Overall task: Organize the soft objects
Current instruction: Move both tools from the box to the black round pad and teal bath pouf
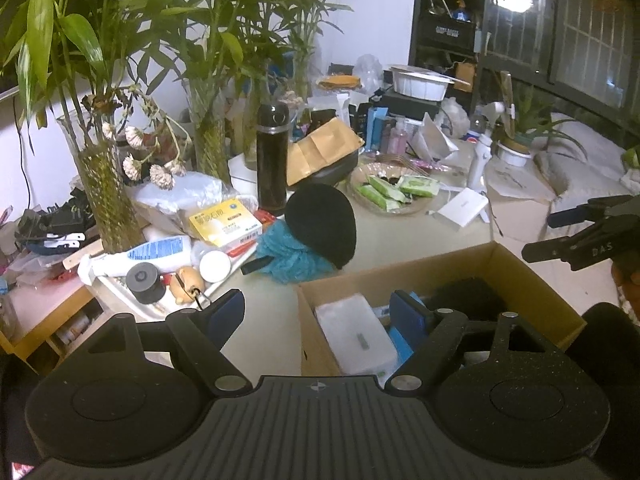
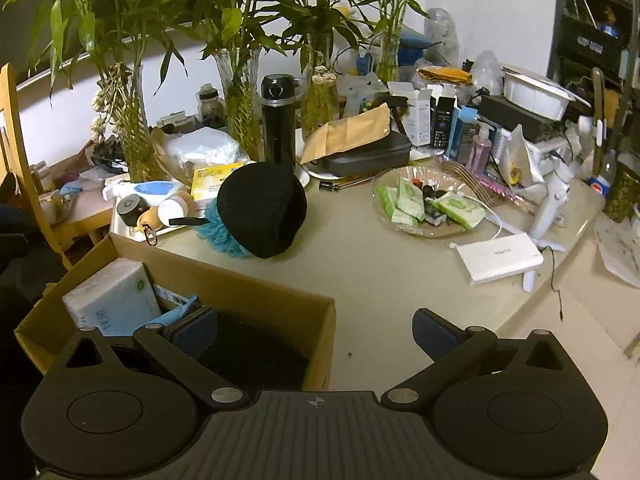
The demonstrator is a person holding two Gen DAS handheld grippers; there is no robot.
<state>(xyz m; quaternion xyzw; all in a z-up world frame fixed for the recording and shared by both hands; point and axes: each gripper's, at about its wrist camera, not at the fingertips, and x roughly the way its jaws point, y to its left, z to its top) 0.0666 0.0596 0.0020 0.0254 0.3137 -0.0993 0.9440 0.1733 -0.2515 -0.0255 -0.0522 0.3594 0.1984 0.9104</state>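
A black knit hat (image 1: 322, 224) (image 2: 262, 208) lies on the table, partly over a teal bath pouf (image 1: 286, 254) (image 2: 222, 234). A cardboard box (image 1: 532, 280) (image 2: 256, 288) at the near table edge holds a white tissue pack (image 1: 354, 334) (image 2: 112, 296), a blue item and a dark soft thing (image 1: 468, 296) (image 2: 256, 348). My left gripper (image 1: 318, 312) is open and empty, its right finger over the box. My right gripper (image 2: 316, 332) is open and empty, its left finger over the box; it also shows at the right of the left wrist view (image 1: 580, 236).
A black flask (image 1: 272, 160) (image 2: 279, 120) and glass vases of bamboo (image 1: 106, 184) (image 2: 240, 116) stand behind the hat. A glass dish of green packets (image 1: 390, 192) (image 2: 432, 204), a white charger (image 2: 500, 258), a tray of bottles (image 1: 152, 264) and clutter fill the table.
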